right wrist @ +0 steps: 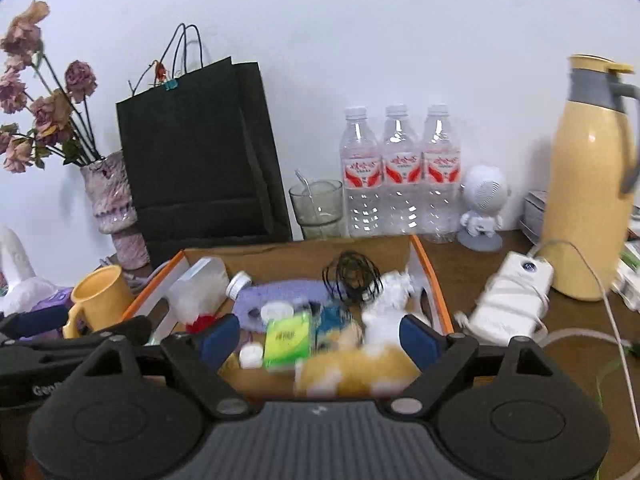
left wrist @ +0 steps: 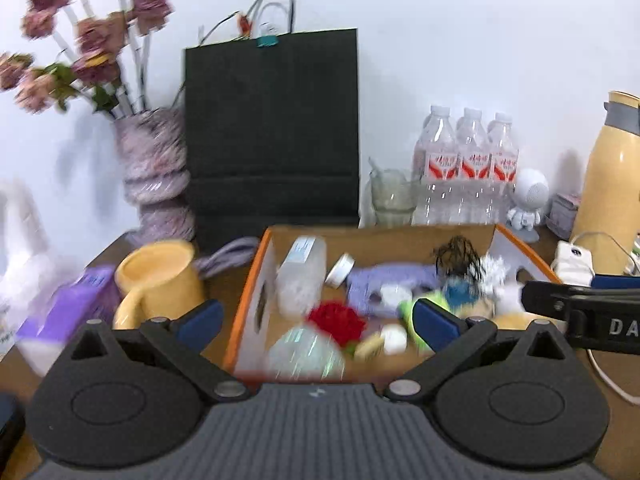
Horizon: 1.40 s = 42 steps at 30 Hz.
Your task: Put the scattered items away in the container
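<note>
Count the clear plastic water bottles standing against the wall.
3 in a row: left clear plastic water bottle, middle, right, between drinking glass and white astronaut figure. More may hide behind.

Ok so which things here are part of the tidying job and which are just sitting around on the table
Part of the job:
- cardboard box, the container
- items in it: green tissue pack, purple eye mask, clear plastic bottle

Just lying about:
- black paper bag
- three water bottles
- yellow flask
- yellow mug
- vase of dried flowers

Colours, table and box contents
Cardboard box (right wrist: 434, 280) orange-rimmed; mug (right wrist: 102, 294) and flask (right wrist: 588, 184) yellow; paper bag (right wrist: 192, 160) black; bottles (right wrist: 400, 168) red-labelled; vase (right wrist: 116, 204) mottled purple; packet (right wrist: 288, 338) green; table (right wrist: 460, 256) brown.
</note>
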### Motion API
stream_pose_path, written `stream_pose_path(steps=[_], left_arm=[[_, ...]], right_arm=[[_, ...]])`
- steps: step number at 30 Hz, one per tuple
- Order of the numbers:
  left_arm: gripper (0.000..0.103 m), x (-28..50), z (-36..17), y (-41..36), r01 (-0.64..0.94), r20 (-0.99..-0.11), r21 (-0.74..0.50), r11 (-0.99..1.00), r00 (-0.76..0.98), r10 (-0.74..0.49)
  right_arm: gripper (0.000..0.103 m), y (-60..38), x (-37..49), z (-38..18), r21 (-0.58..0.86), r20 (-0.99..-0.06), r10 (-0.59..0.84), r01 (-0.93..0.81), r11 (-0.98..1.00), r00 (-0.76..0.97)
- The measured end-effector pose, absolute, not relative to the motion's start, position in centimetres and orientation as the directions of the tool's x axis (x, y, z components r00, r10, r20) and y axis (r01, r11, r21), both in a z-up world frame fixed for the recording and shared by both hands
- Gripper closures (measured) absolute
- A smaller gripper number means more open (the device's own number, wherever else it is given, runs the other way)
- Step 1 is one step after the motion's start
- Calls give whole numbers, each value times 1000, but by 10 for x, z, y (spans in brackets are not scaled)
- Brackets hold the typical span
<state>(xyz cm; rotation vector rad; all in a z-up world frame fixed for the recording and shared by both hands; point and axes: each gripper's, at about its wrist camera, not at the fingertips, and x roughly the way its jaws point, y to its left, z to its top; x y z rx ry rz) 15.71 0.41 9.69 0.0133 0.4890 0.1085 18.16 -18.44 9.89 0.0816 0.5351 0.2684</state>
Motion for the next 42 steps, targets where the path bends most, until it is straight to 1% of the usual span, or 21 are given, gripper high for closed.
stream_pose_path(steps=[2, 3, 5, 8, 11, 13, 16, 19, 22, 26, 29, 34, 42], left_arm=[[0, 126, 94, 11, -105, -473, 7, 994, 876, 96], [0, 105, 91, 15, -101, -475, -8, 995, 876, 85], [0, 71, 82, 20, -99, -478, -26, 995, 875, 75], [0, 34, 65, 22, -110, -499, -19, 994, 862, 86], [0, 11, 49, 20, -89, -531, 0, 996, 844, 76], [0, 2, 42, 17, -80, -536, 7, 997, 841, 71], [0, 1, 35, 14, -77, -541, 16, 997, 838, 74], [0, 10, 26, 12, -71, -567, 10, 997, 821, 64], [0, 21, 16, 9, -60, -579, 6, 998, 814, 52], [0, 39, 5, 5, -59, -598, 46, 997, 798, 75], [0, 46, 3, 8, -55, -612, 38, 998, 788, 67], [0, 54, -1, 11, -52, -642, 27, 998, 764, 57], [0, 54, -4, 13, -58, -641, 21, 998, 766, 58]], right_arm=[[15, -189, 148, 95, 157, -516, 261, -209, 965, 816], [15, -191, 131, 92, 160, -519, 276, -225, 961, 809], [12, -196, 92, 84, 154, -505, 300, -258, 954, 809], [10, -199, 44, 72, 98, -487, 297, -287, 953, 821], [10, -199, 18, 62, 61, -493, 290, -300, 952, 821], [9, -198, 6, 55, 35, -496, 283, -306, 951, 821], [8, -196, 4, 42, 38, -523, 274, -299, 953, 807], [8, -191, 13, 30, 50, -549, 271, -293, 955, 791], [8, -185, 22, 23, 26, -554, 248, -281, 959, 795], [8, -177, 41, 15, 10, -571, 224, -267, 964, 790], [8, -176, 52, 11, -1, -581, 203, -250, 968, 788], [8, -175, 59, 3, 21, -599, 210, -247, 969, 773], [8, -175, 63, -2, 19, -634, 201, -245, 969, 747]])
